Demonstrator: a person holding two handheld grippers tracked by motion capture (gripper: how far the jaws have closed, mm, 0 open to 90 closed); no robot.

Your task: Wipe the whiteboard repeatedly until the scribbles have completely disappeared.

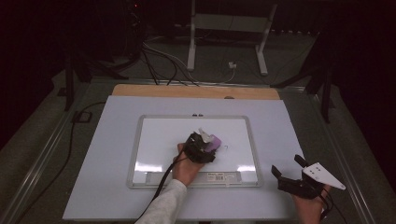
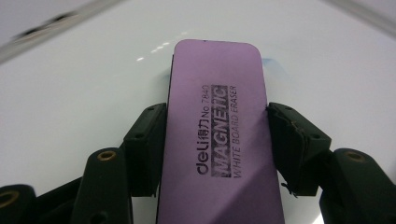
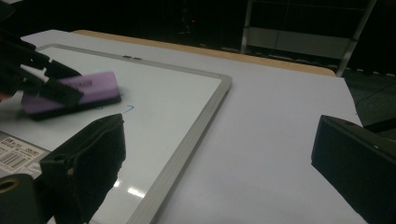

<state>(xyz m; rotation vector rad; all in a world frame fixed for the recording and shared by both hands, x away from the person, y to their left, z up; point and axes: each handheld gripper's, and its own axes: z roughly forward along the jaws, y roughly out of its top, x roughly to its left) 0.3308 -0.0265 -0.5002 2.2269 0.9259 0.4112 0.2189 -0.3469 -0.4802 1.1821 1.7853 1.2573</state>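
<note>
A purple whiteboard eraser (image 2: 217,140) lies flat on the whiteboard (image 1: 154,140), and my left gripper (image 1: 205,142) is shut on its two long sides. Its black pads (image 2: 149,144) press against the eraser's edges. The right gripper view has the same eraser (image 3: 74,93) with the left gripper's black jaws around it, and a faint blue pen mark (image 3: 128,108) just beside it on the board (image 3: 177,107). That mark (image 1: 226,148) sits right of the eraser (image 1: 214,142) in the high view. My right gripper (image 1: 292,173) rests off the board at the table's near right, open with nothing between its fingers (image 3: 88,163).
The whiteboard's metal frame (image 1: 254,149) lies on a pale table sheet (image 1: 102,154) with a wooden strip (image 1: 196,91) at its far edge. A cable (image 1: 161,184) trails from the left gripper along the forearm. Stands and cables occupy the dark floor (image 1: 224,56) beyond.
</note>
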